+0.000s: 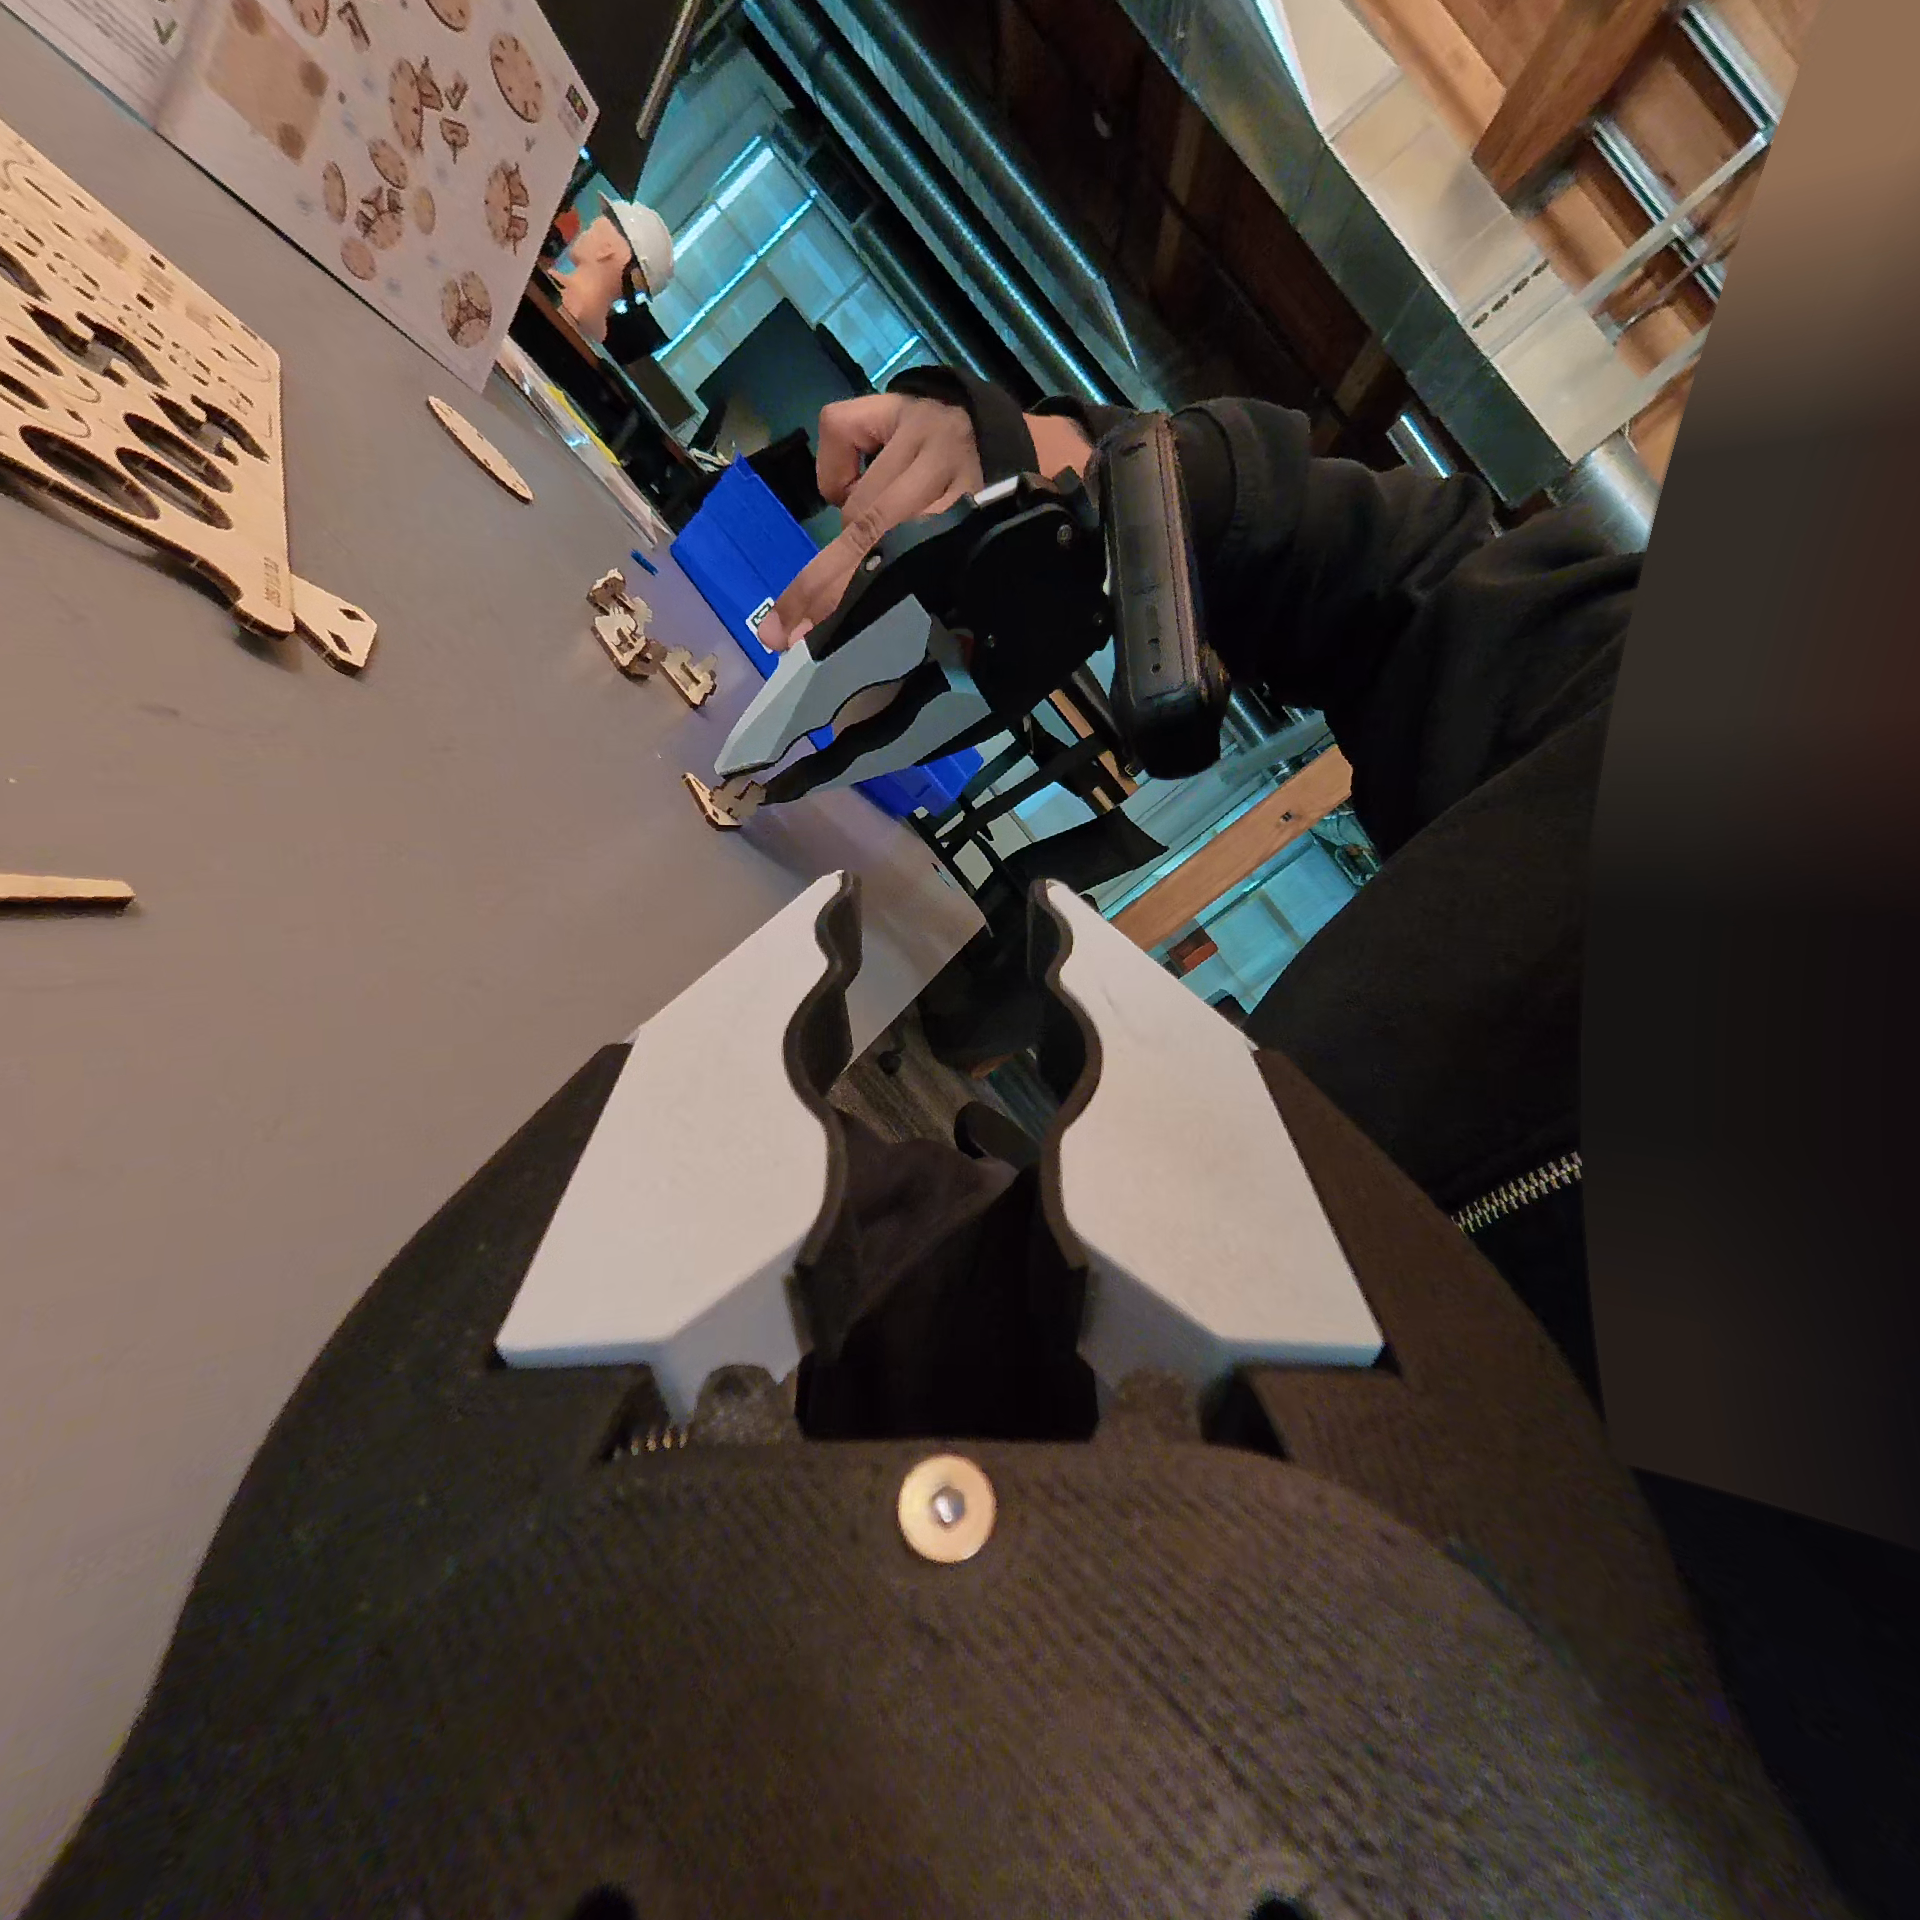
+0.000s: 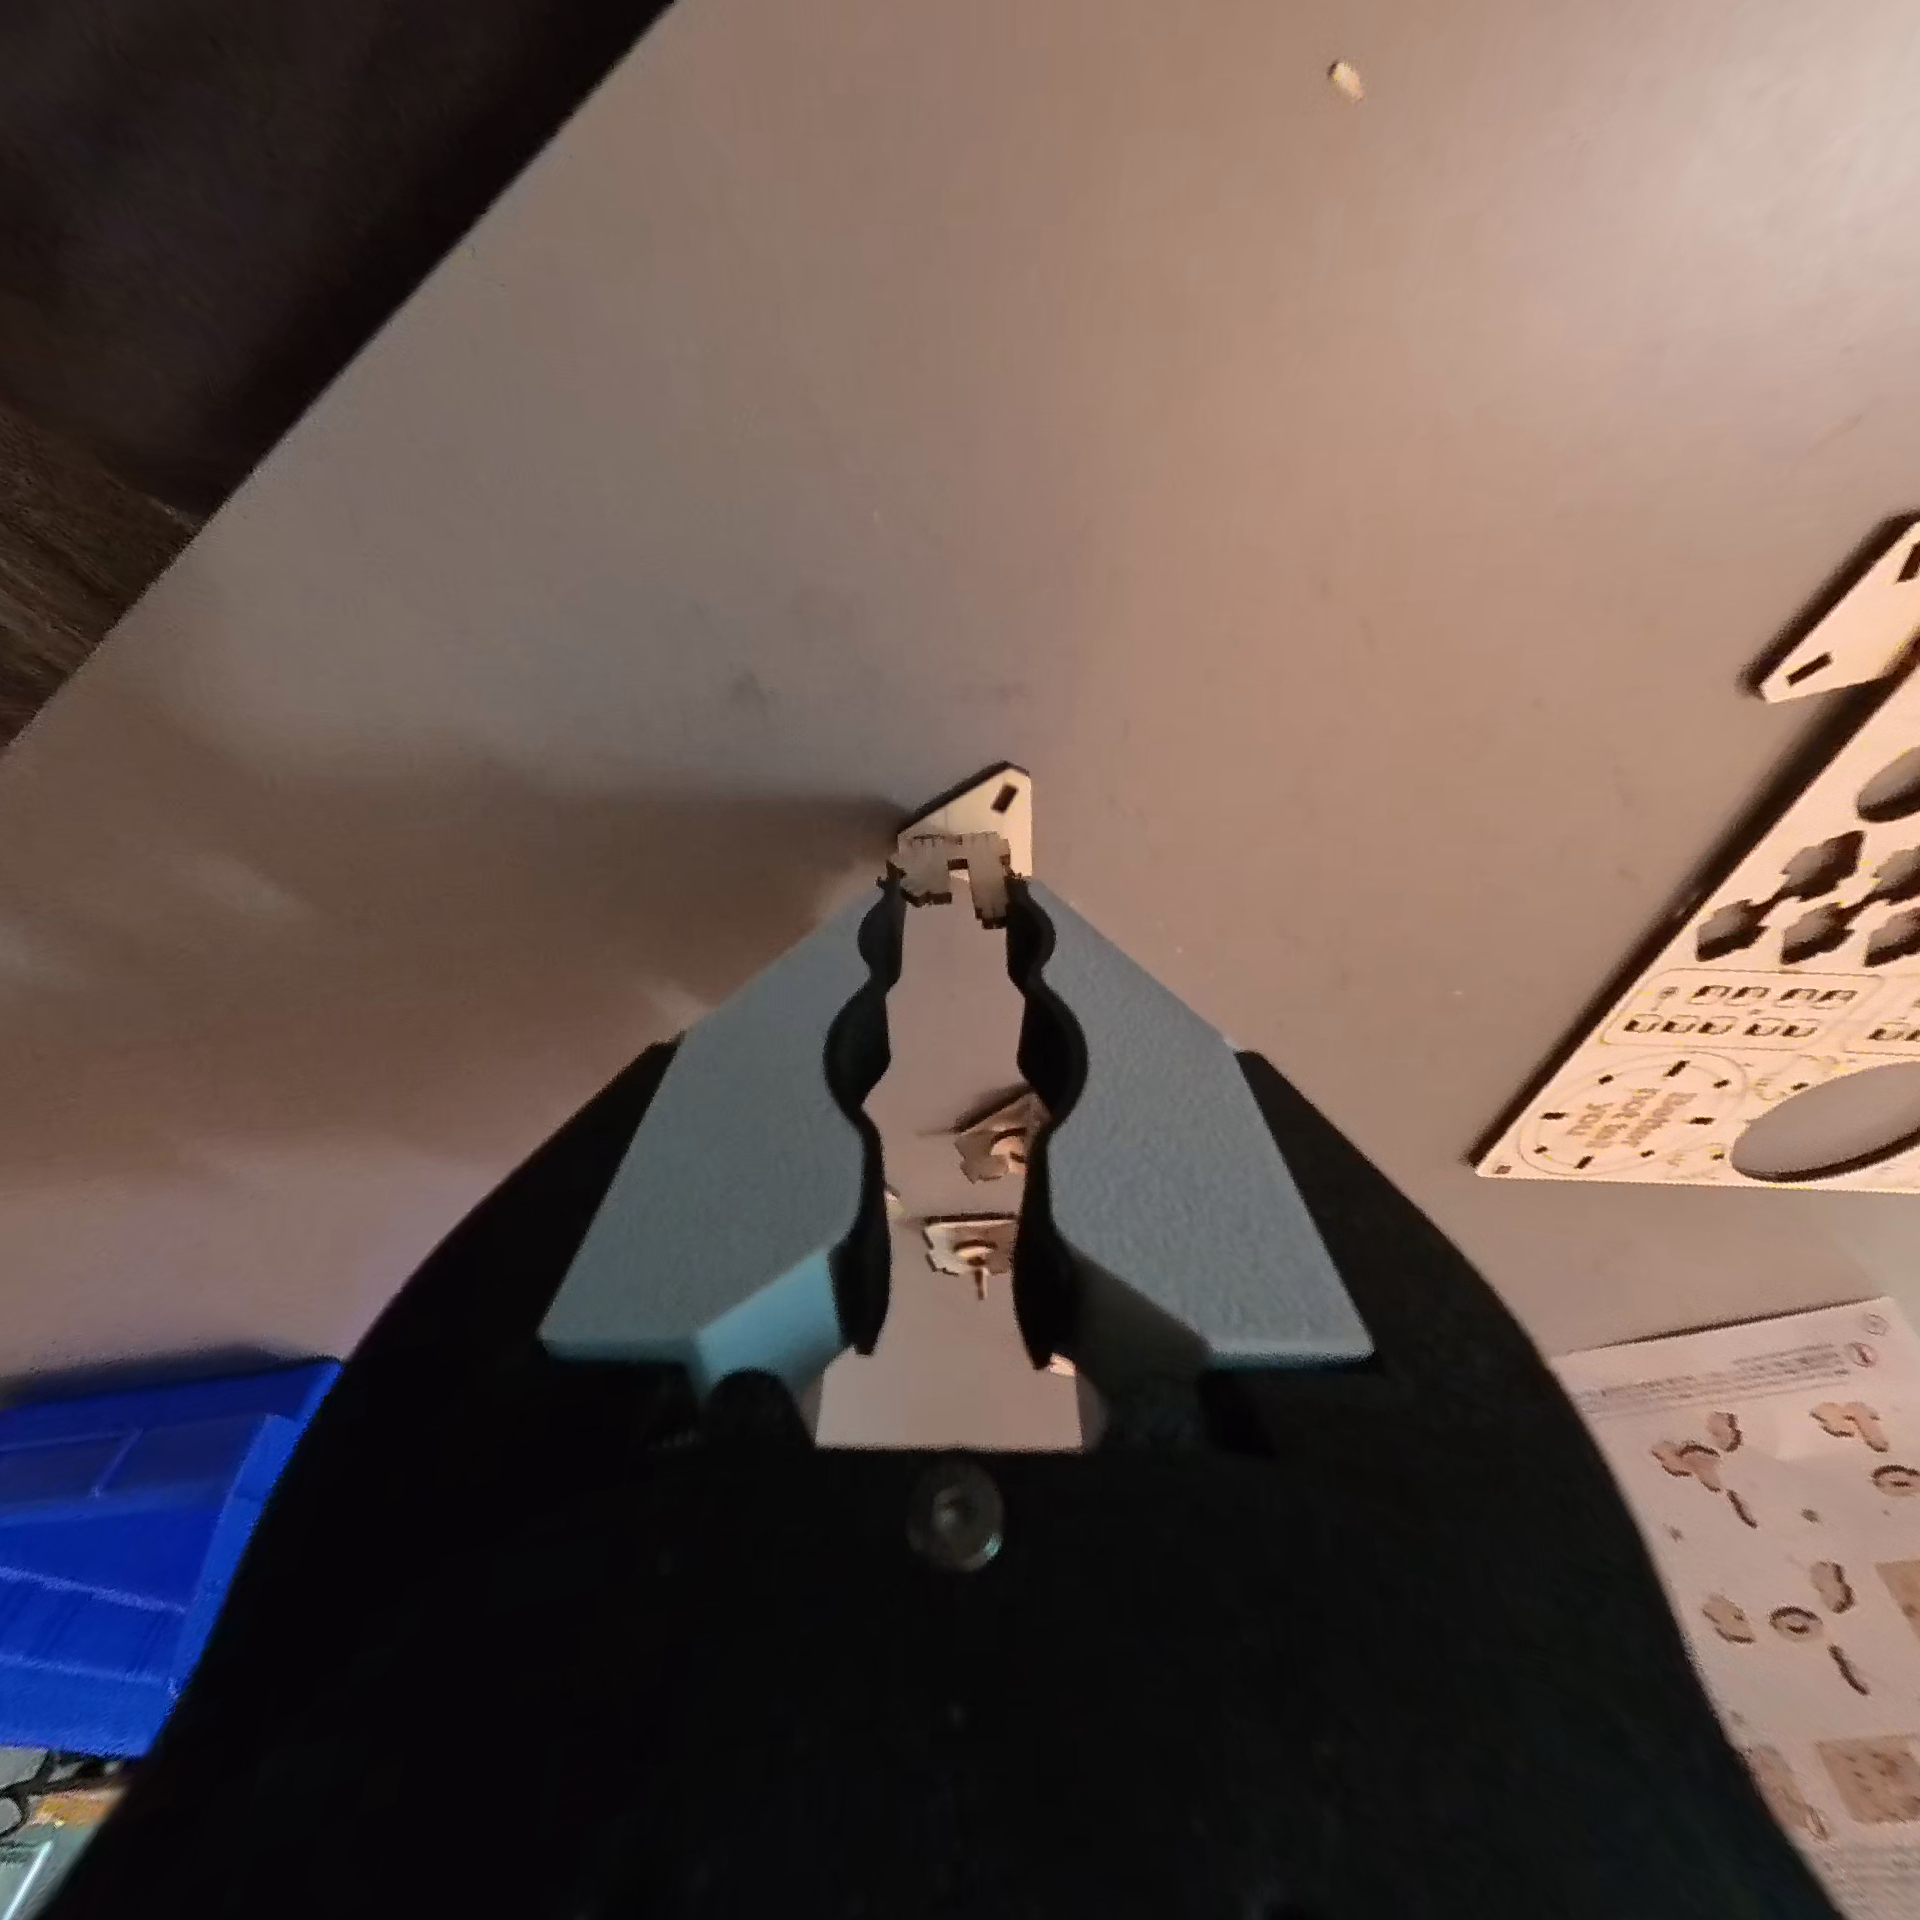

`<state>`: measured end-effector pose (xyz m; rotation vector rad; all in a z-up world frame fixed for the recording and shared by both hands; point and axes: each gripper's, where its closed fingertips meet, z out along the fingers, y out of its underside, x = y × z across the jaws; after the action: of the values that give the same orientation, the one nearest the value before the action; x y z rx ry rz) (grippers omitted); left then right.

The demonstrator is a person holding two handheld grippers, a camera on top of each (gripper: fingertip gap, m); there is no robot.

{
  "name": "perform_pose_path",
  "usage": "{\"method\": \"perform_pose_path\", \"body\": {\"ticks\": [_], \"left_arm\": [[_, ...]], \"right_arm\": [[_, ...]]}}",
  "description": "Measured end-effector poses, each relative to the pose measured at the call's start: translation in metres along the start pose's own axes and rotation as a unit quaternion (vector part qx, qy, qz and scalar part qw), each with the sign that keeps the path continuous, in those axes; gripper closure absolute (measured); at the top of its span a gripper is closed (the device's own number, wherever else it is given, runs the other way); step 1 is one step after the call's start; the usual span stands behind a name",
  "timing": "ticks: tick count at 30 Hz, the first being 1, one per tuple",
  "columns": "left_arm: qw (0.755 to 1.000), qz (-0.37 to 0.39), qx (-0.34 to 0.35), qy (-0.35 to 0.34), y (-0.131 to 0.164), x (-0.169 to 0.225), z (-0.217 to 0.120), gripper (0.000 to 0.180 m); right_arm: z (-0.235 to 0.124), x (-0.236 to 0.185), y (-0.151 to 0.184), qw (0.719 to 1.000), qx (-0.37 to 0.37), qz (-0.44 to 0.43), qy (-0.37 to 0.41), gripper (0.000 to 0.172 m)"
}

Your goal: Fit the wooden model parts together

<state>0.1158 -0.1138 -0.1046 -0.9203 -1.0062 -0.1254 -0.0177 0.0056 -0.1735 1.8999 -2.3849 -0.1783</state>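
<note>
My right gripper [image 2: 951, 899] is shut on a small notched wooden piece [image 2: 951, 868], with both black pads pressed on its sides. The piece stands over a flat wooden part with a slot [image 2: 992, 810] that lies on the grey table [image 2: 1143, 416]. In the left wrist view the right gripper [image 1: 746, 781] is tipped down to the table with the piece [image 1: 727, 800] at its tips, and a hand [image 1: 894, 468] holds it. My left gripper [image 1: 945, 904] is open and empty, hovering at the table's near edge.
A wooden sheet with cut-outs [image 1: 135, 416] [image 2: 1766, 987] and a printed instruction sheet [image 1: 395, 156] [image 2: 1766, 1610] lie on the table. Small wooden parts [image 1: 644, 639] [image 2: 987, 1143], a wooden disc [image 1: 480, 449] and a wooden strip [image 1: 62, 890] lie loose. A blue bin [image 1: 748, 561] [image 2: 135, 1538] stands at the table's edge. The gap from one gripper's tips to the other's is roughly 20 cm.
</note>
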Motion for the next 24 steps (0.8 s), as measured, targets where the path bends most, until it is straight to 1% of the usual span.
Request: {"method": "perform_pose_path", "body": {"ticks": [19, 24], "left_arm": [[1.0, -0.006, 0.006, 0.005, -0.0026, 0.0009, -0.0022, 0.15], [1.0, -0.008, 0.006, 0.005, -0.0026, 0.0008, -0.0024, 0.15]], "right_arm": [[0.0002, 0.0001, -0.0022, 0.999, -0.013, 0.026, -0.029, 0.154], [0.0001, 0.0003, -0.0033, 0.999, -0.002, 0.041, -0.033, 0.154]]}}
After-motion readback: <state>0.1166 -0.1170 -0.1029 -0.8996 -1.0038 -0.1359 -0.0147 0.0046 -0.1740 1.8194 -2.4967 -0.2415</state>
